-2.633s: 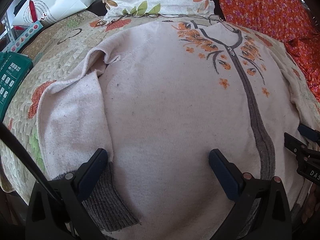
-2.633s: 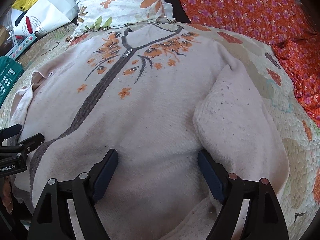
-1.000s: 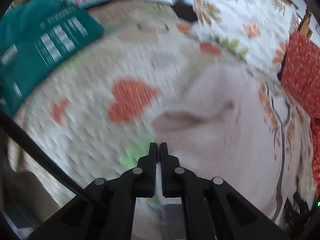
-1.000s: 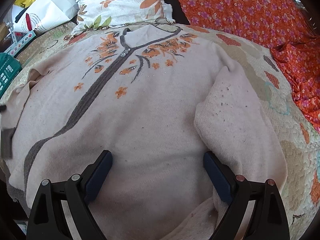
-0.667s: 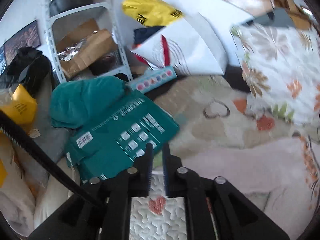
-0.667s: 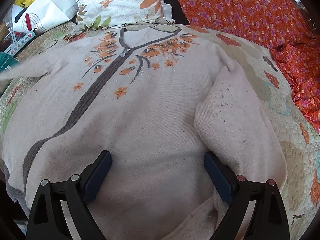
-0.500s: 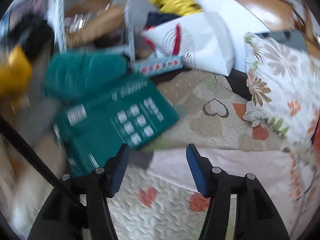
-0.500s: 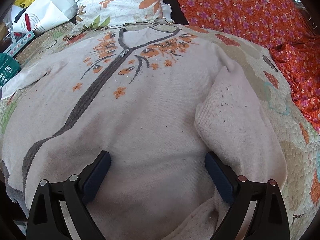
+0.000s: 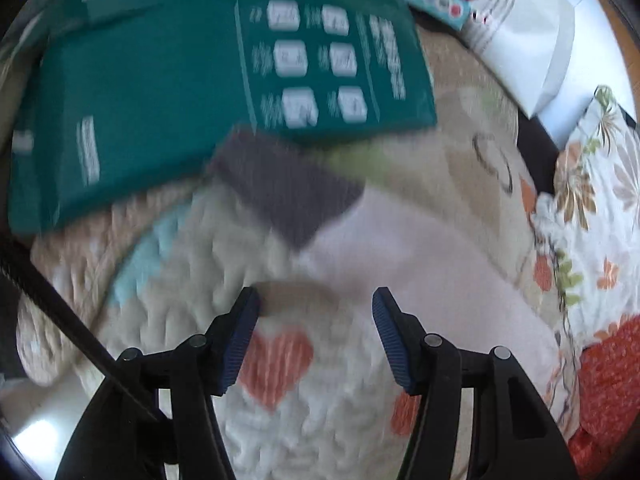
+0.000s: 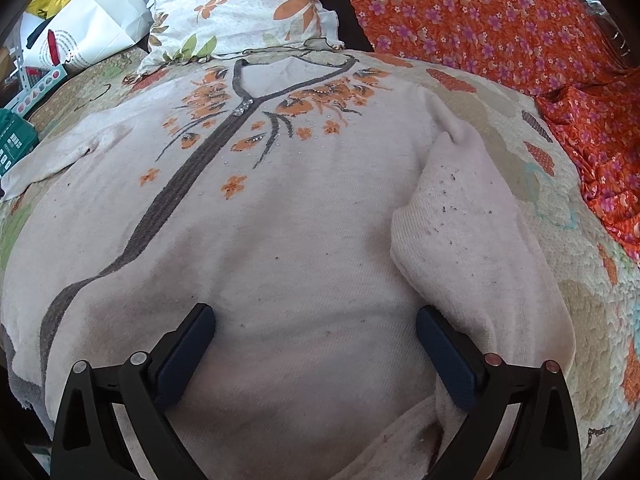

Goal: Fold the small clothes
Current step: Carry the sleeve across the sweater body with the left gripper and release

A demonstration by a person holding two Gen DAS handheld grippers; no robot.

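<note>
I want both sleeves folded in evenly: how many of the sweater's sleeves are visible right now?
2. One sleeve lies folded beside the right gripper; the other sleeve stretches outward toward the teal box, its grey cuff ahead of the left gripper.

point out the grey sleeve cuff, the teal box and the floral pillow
grey ribbed sleeve cuff [image 9: 288,196], left wrist view, cuff middle
teal printed cardboard box [image 9: 160,64], left wrist view, top face
white floral pillow [image 10: 240,4], right wrist view, centre

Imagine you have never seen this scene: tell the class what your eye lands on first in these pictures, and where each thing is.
First comes the cream cardigan spread flat over the quilted bedspread, with orange flowers and a grey placket running down from its neck. Behind it blazes an orange floral cloth, beside a flowered pillow. In the blurred left wrist view, a teal box lies beyond the sleeve's grey cuff.
</note>
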